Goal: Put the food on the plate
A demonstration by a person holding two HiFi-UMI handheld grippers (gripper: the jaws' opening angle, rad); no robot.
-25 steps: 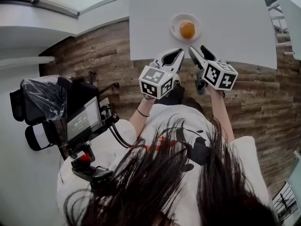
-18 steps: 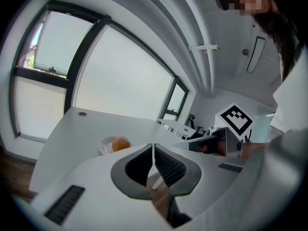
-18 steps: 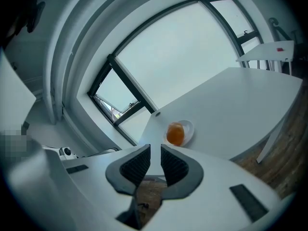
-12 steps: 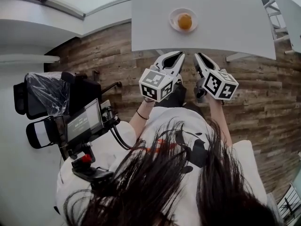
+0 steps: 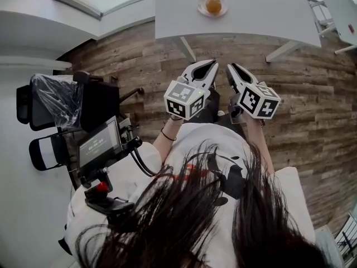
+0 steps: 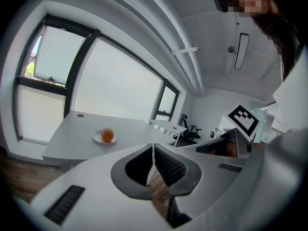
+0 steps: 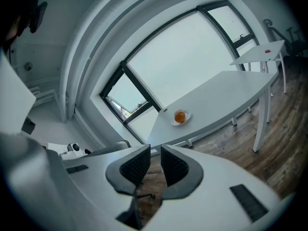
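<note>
An orange round food item (image 5: 213,5) lies on a small white plate (image 5: 204,8) near the front edge of a white table (image 5: 256,15). Both grippers hang over the wooden floor, well short of the table and close to the person's chest. My left gripper (image 5: 210,66) is shut with nothing in it, and its jaws meet at the tips in the left gripper view (image 6: 153,147). Beside it, my right gripper (image 5: 230,68) is shut and empty, its ribbed pads nearly touching (image 7: 155,148). The food (image 6: 107,135) (image 7: 179,116) looks small and far off in both gripper views.
A black office chair wrapped in plastic (image 5: 56,110) stands at the left. A camera rig with a screen (image 5: 100,144) hangs at the person's chest. Slanted table legs (image 5: 187,49) show under the table. A second white table (image 5: 340,4) stands at the far right.
The table and plate have slid toward the top of the head view, so the person and both grippers have backed away. The right gripper's jaws have come together.
</note>
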